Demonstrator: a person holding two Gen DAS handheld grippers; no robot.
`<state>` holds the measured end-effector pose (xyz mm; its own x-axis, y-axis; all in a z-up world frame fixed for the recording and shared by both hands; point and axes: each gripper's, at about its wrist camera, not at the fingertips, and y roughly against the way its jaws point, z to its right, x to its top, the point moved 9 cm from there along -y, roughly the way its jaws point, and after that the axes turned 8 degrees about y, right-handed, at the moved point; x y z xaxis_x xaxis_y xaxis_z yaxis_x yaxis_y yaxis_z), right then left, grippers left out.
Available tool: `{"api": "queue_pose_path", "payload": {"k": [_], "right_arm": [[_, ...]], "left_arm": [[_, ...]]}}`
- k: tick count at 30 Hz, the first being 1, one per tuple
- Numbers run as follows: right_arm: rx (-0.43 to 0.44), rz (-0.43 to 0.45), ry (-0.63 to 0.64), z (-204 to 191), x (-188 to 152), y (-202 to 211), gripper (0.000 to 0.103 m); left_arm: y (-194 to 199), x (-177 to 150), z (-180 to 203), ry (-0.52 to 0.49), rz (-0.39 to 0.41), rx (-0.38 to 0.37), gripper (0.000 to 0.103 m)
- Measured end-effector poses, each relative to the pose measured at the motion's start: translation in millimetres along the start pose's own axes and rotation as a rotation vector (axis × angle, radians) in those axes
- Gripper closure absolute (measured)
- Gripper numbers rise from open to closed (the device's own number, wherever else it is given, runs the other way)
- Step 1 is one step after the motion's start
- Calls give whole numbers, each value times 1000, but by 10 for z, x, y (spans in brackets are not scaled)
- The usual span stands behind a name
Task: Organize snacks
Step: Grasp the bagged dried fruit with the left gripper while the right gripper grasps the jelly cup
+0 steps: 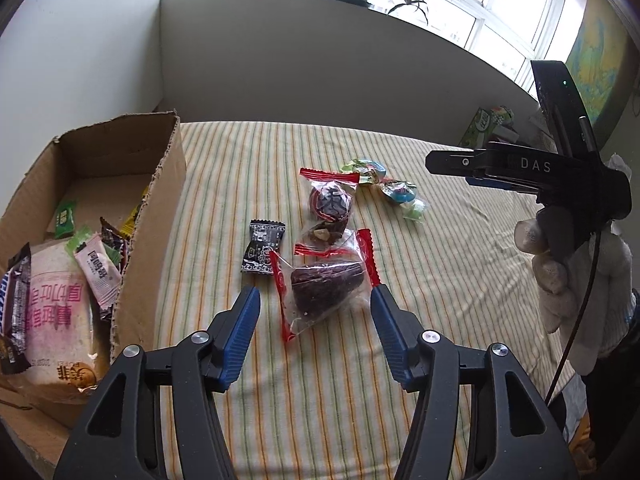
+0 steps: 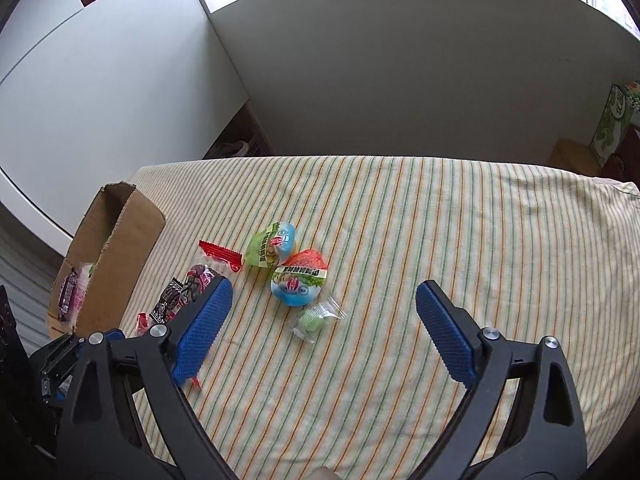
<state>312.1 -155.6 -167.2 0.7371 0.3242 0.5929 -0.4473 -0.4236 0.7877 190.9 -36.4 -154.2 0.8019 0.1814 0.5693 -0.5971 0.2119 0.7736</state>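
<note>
Striped cloth under snacks; cardboard box left.

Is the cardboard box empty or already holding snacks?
Holding snacks: the open-topped cardboard box contains several wrapped packets, including a large pink-lettered bread pack.

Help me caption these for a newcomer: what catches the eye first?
The left gripper hangs open over a clear, red-edged snack packet on the striped cloth. A cardboard box at left already holds wrappers. Two bright jelly cups lie mid-cloth ahead of the open right gripper.

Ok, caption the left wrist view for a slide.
Open left gripper straddling a red-edged snack packet beside the cardboard box.
</note>
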Motion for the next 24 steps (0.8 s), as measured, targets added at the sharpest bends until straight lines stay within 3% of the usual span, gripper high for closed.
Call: {"api": "queue_pose_path", "payload": {"k": [12,20,24], "right_arm": [[-25,-57,52,-93,-5,-384,13],[-55,-74,95,-190,-3,-562,13],[-71,-97,117,-216,-62,-659,29]], "left_arm": [[-234,16,49,1,-33,-18,43],[-409,34,99,-2,-58,21,40],[-458,39,99,7,-56,34,39]]}}
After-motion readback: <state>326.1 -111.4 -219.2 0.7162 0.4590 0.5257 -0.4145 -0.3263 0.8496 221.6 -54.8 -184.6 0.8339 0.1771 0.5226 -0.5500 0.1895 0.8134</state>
